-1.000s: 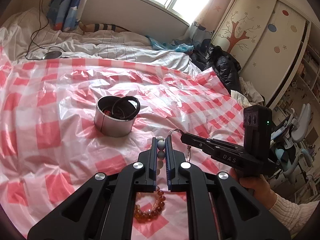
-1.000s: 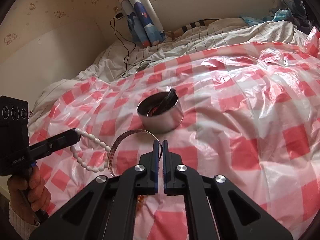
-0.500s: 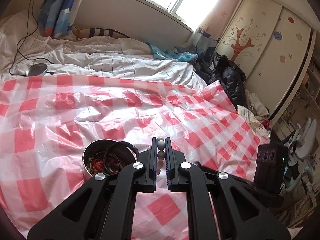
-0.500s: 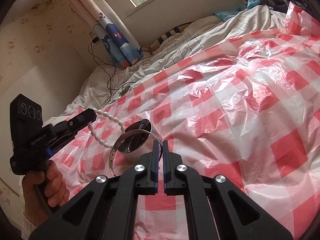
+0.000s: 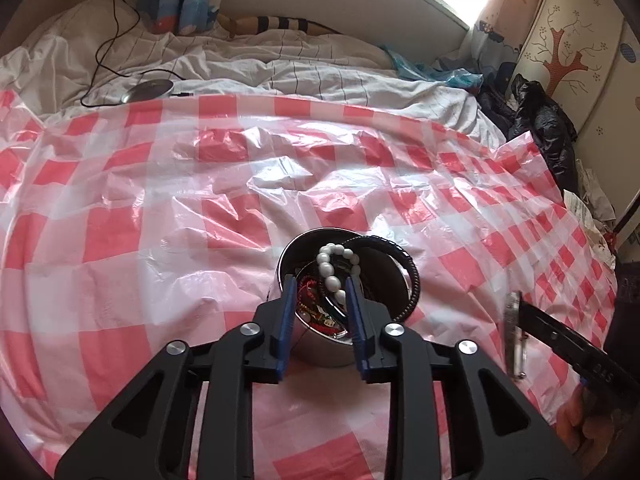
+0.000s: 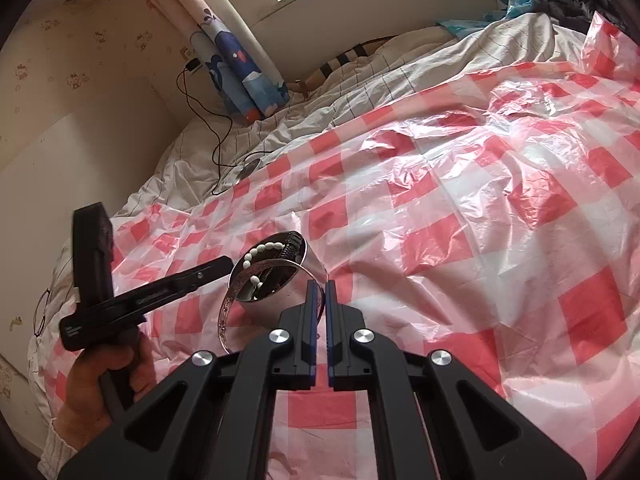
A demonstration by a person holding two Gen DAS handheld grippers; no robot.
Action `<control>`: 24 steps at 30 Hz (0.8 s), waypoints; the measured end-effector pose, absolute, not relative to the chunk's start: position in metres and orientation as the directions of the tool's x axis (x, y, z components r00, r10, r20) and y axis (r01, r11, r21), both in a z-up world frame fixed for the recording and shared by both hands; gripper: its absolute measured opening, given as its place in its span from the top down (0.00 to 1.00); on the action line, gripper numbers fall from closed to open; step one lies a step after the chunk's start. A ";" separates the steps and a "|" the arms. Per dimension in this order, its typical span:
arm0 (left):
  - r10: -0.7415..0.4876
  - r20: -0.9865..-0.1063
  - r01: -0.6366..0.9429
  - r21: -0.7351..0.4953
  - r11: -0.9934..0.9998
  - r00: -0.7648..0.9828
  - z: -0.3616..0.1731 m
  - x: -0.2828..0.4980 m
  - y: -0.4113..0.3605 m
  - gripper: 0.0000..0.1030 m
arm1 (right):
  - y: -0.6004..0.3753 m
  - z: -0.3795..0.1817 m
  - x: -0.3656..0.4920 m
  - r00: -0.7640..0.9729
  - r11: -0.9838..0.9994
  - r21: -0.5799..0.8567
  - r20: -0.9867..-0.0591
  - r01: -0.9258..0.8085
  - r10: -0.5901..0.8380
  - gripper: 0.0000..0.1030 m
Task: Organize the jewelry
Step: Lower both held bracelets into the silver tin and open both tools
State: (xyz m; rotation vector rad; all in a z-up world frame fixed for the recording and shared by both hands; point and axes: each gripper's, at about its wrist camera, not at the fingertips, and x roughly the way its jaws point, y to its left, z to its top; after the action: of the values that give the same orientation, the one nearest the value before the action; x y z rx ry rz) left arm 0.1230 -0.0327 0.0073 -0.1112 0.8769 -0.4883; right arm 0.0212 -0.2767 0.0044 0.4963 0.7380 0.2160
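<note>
The white bead bracelet [image 5: 334,270] is draped over the rim of the metal tin [image 5: 320,344], part inside and part hanging on the edge, and the left gripper [image 5: 320,300] stands spread wide above it, holding nothing. The strand could slide back out onto the bed if the tin is nudged – a black bangle [image 5: 394,276] already leans proud of the rim. The right gripper [image 6: 319,294] is pinched on a silver bangle [image 6: 226,312], which dangles just beside the tin; the grip looks thin, so the bangle could swing and knock the tin. All this sits on a crinkled red-and-white checked plastic sheet [image 6: 460,240] over a soft bed – poor footing. Beyond are white bedding [image 5: 280,72], a window and a painted wardrobe [image 5: 572,48].
</note>
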 end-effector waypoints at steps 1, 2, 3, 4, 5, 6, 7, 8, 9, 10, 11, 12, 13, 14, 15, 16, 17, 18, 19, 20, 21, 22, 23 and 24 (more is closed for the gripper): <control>-0.464 -0.699 0.368 -0.299 0.881 0.544 0.013 0.115 -0.027 0.70 | -0.273 0.004 0.026 0.722 0.868 0.497 -0.592 -0.024 0.358 0.96; -0.476 -0.689 0.371 -0.311 0.875 0.547 0.018 0.107 -0.022 0.68 | -0.269 0.005 0.032 0.721 0.869 0.493 -0.591 -0.031 0.362 0.96; -0.488 -0.678 0.375 -0.321 0.870 0.550 0.023 0.097 -0.016 0.66 | -0.265 0.004 0.040 0.718 0.869 0.494 -0.591 -0.037 0.367 0.96; -0.495 -0.667 0.377 -0.329 0.866 0.556 0.026 0.087 -0.010 0.61 | -0.261 0.003 0.049 0.713 0.867 0.497 -0.593 -0.041 0.374 0.96; -0.503 -0.656 0.374 -0.340 0.863 0.562 0.029 0.077 -0.004 0.57 | -0.257 0.000 0.059 0.705 0.863 0.504 -0.596 -0.043 0.384 0.96; -0.513 -0.645 0.371 -0.357 0.857 0.566 0.029 0.067 0.004 0.57 | -0.253 -0.005 0.068 0.696 0.861 0.507 -0.603 -0.043 0.390 0.96; -0.523 -0.634 0.364 -0.376 0.852 0.570 0.028 0.057 0.011 0.56 | -0.249 -0.009 0.075 0.688 0.861 0.506 -0.610 -0.044 0.394 0.96; -0.529 -0.626 0.353 -0.394 0.849 0.573 0.025 0.050 0.018 0.55 | -0.244 -0.013 0.083 0.678 0.860 0.508 -0.616 -0.046 0.401 0.96; -0.531 -0.621 0.338 -0.411 0.847 0.576 0.021 0.045 0.025 0.55 | -0.240 -0.018 0.089 0.669 0.861 0.507 -0.625 -0.046 0.403 0.96; -0.535 -0.620 0.320 -0.432 0.843 0.574 0.017 0.043 0.030 0.55 | -0.235 -0.021 0.095 0.663 0.867 0.497 -0.634 -0.044 0.397 0.96; -0.540 -0.624 0.301 -0.454 0.839 0.565 0.012 0.046 0.034 0.55 | -0.231 -0.024 0.101 0.657 0.874 0.484 -0.645 -0.045 0.391 0.96; -0.542 -0.630 0.285 -0.469 0.836 0.555 0.009 0.049 0.036 0.55 | -0.226 -0.027 0.107 0.647 0.878 0.476 -0.654 -0.049 0.391 0.96; -0.542 -0.632 0.277 -0.474 0.836 0.554 0.007 0.051 0.037 0.55 | -0.219 -0.029 0.113 0.641 0.892 0.448 -0.670 -0.053 0.375 0.96; -0.545 -0.627 0.278 -0.478 0.833 0.557 0.007 0.051 0.039 0.55 | -0.211 -0.030 0.118 0.634 0.911 0.408 -0.689 -0.062 0.351 0.96; -0.552 -0.620 0.283 -0.483 0.829 0.557 0.008 0.050 0.039 0.55 | -0.204 -0.031 0.122 0.627 0.924 0.377 -0.703 -0.071 0.335 0.96; -0.559 -0.616 0.290 -0.487 0.824 0.555 0.009 0.050 0.039 0.55 | -0.200 -0.031 0.125 0.624 0.932 0.354 -0.713 -0.075 0.321 0.96; -0.562 -0.613 0.296 -0.486 0.822 0.555 0.010 0.050 0.039 0.55 | -0.196 -0.030 0.127 0.621 0.940 0.333 -0.721 -0.076 0.306 0.96; -0.562 -0.611 0.297 -0.485 0.822 0.557 0.011 0.049 0.039 0.55 | -0.195 -0.029 0.128 0.619 0.946 0.315 -0.730 -0.073 0.290 0.96; -0.565 -0.608 0.296 -0.489 0.820 0.558 0.011 0.050 0.040 0.54 | -0.195 -0.029 0.130 0.618 0.952 0.298 -0.738 -0.065 0.273 0.96; -0.569 -0.605 0.296 -0.495 0.817 0.557 0.012 0.050 0.040 0.54 | -0.196 -0.028 0.130 0.615 0.957 0.285 -0.744 -0.057 0.259 0.96; -0.570 -0.603 0.296 -0.497 0.816 0.558 0.012 0.050 0.041 0.54 | -0.197 -0.026 0.131 0.614 0.959 0.279 -0.748 -0.053 0.252 0.96; -0.568 -0.603 0.296 -0.494 0.817 0.560 0.013 0.050 0.041 0.54 | -0.200 -0.022 0.128 0.625 0.959 0.278 -0.741 -0.049 0.247 0.96; -0.566 -0.603 0.296 -0.493 0.818 0.562 0.014 0.050 0.041 0.54 | -0.204 -0.016 0.122 0.644 0.961 0.273 -0.728 -0.043 0.236 0.96; -0.567 -0.601 0.295 -0.495 0.817 0.562 0.014 0.050 0.042 0.54 | -0.207 -0.009 0.115 0.661 0.962 0.269 -0.714 -0.045 0.231 0.96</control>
State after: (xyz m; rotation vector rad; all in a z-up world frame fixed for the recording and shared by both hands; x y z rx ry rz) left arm 0.0499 0.0423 0.0138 -0.3594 0.8293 -0.5208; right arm 0.1151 -0.2069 -0.0093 0.2363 0.8362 0.1577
